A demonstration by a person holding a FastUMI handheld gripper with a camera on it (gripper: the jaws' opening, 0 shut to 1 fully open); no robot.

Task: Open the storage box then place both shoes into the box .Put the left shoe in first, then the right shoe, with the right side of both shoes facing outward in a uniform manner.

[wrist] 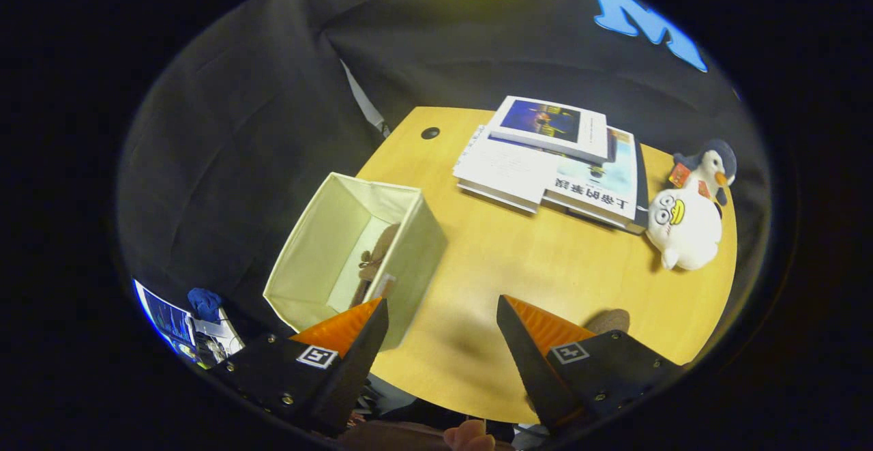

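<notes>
A cream fabric storage box (320,246) stands open on the left part of the wooden table (518,267), ahead of my left finger. Inside it lies a brown shoe (374,260), against the box's right wall and partly hidden by that wall. A second brown shoe (610,319) peeks out just behind my right finger (539,335), mostly hidden by it. My gripper (442,311) hovers above the table's near edge, open, with nothing between its fingers.
A stack of books and magazines (552,161) lies at the far side of the table. Two plush toys, a white one (684,228) and a penguin (709,168), sit at the far right. A cable hole (430,133) marks the far left. A hand (470,437) shows below the fingers.
</notes>
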